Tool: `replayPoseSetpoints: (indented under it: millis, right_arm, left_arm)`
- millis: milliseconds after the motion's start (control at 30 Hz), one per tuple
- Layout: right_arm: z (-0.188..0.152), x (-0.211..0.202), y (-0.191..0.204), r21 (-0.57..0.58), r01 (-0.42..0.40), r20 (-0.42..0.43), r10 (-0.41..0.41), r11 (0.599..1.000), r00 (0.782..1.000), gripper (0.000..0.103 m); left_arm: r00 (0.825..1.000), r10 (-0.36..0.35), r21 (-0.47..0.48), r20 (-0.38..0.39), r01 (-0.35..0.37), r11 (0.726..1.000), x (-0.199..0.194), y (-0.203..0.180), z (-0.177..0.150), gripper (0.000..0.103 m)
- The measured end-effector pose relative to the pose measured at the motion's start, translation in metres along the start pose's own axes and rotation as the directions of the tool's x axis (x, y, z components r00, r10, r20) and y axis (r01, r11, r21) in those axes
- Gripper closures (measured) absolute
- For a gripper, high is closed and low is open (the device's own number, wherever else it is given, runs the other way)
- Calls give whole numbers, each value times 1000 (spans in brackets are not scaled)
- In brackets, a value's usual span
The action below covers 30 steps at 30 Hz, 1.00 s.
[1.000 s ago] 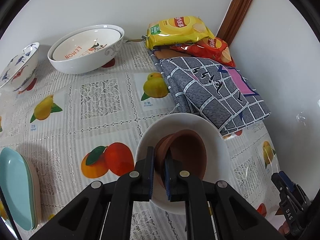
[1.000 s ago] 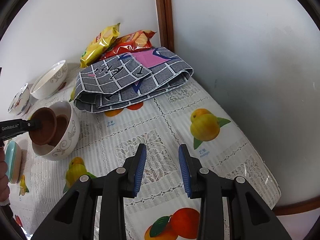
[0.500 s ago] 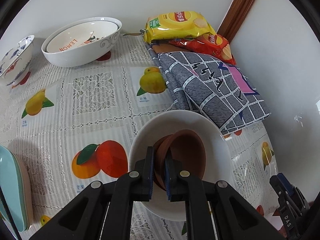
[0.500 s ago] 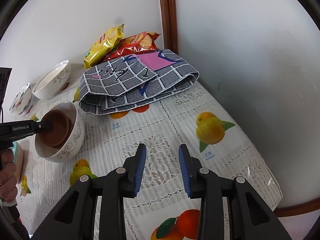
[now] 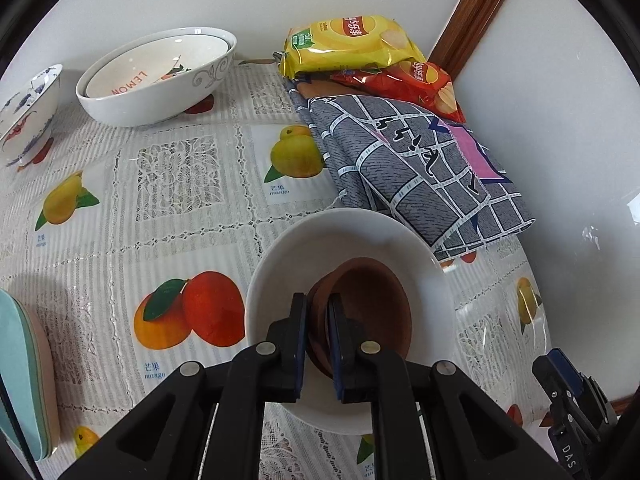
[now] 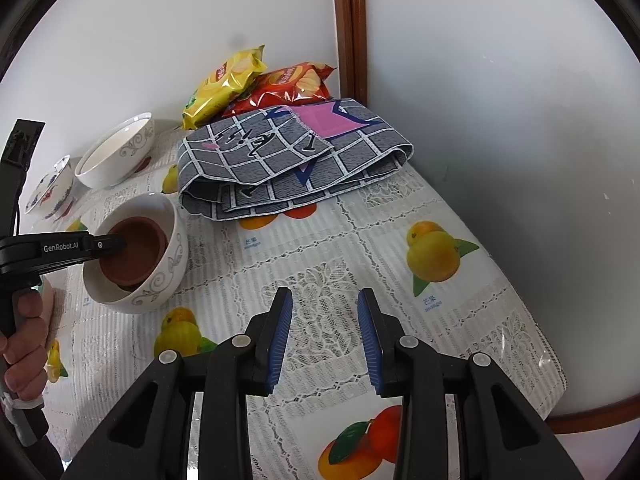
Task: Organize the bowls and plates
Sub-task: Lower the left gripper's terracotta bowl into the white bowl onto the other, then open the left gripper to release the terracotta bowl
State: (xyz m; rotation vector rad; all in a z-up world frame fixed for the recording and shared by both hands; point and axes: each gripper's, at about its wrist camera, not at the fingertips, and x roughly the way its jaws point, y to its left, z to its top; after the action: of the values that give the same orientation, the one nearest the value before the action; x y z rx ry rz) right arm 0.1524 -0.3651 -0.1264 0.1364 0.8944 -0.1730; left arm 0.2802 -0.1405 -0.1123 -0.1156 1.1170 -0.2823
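My left gripper (image 5: 318, 304) is shut on the rim of a small brown bowl (image 5: 370, 312), which sits inside a white bowl (image 5: 352, 236) with grey scrolls on the fruit-print tablecloth. The right wrist view shows the same brown bowl (image 6: 134, 250) low in the white bowl (image 6: 160, 276), with the left gripper (image 6: 114, 246) reaching in from the left. My right gripper (image 6: 324, 314) is open and empty above the cloth, to the right of the white bowl. Two nested white bowls (image 5: 160, 76) and a blue-patterned bowl (image 5: 28, 112) stand at the back. Stacked plates (image 5: 20, 380) lie at the left edge.
A folded grey checked cloth (image 5: 416, 172) lies just behind the white bowl, with yellow (image 5: 348, 46) and red (image 5: 416, 88) crisp packets behind it in the wall corner. White walls close the back and right. The table's right edge (image 6: 532, 320) drops off close to my right gripper.
The brown bowl, held by my left gripper, has sunk lower into the white bowl. The right gripper has stayed open and nearly still.
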Motion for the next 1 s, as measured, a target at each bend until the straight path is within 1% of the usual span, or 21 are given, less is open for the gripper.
replayPoseSetpoints:
  millis: [200, 300, 367, 533, 600, 700, 767, 800, 833, 933, 967, 1000]
  right_arm:
    - [6, -7, 12, -13, -34, 16, 35, 999, 999, 69]
    - [15, -12, 22, -21, -76, 31, 77, 997, 997, 69]
    - [22, -13, 29, -28, -106, 37, 107, 994, 994, 69]
    - [36, -13, 52, -50, -200, 34, 201, 979, 979, 69]
    - [40, -9, 62, -64, -223, 26, 225, 973, 974, 69]
    - [44, 6, 77, -72, -248, -2, 248, 966, 969, 69]
    - [46, 22, 83, -64, -288, -43, 286, 955, 957, 69]
    - [47, 31, 86, -52, -283, -74, 279, 958, 957, 69]
    - [48, 39, 88, -41, -273, -93, 269, 961, 959, 72]
    - [48, 54, 92, -42, -255, -111, 249, 966, 962, 73]
    - [48, 58, 93, -45, -238, -120, 231, 970, 965, 76]
    - [48, 62, 95, -48, -219, -131, 211, 975, 969, 81]
  left_arm:
    - [999, 5, 49, 43, -7, 999, -23, -5, -1, 84]
    - [997, 15, 67, 74, -20, 998, -37, -6, 2, 82]
    - [997, 19, 65, 80, -24, 998, -42, -2, 3, 82]
    - [996, 44, 42, 72, -47, 998, -46, 12, 6, 82]
    - [997, 50, 34, 63, -52, 998, -44, 18, 5, 81]
    - [998, 54, 24, 43, -55, 998, -38, 24, 4, 81]
    - [999, 46, 18, 25, -47, 999, -31, 27, 4, 81]
    - [999, 45, 19, 21, -45, 999, -30, 28, 4, 81]
    - [999, 46, 26, 15, -47, 999, -26, 27, 4, 81]
    - [999, 50, 35, -1, -50, 998, -17, 26, 5, 81]
    - [999, 53, 38, -7, -53, 998, -15, 26, 6, 81]
    - [998, 57, 40, -12, -56, 998, -12, 26, 7, 81]
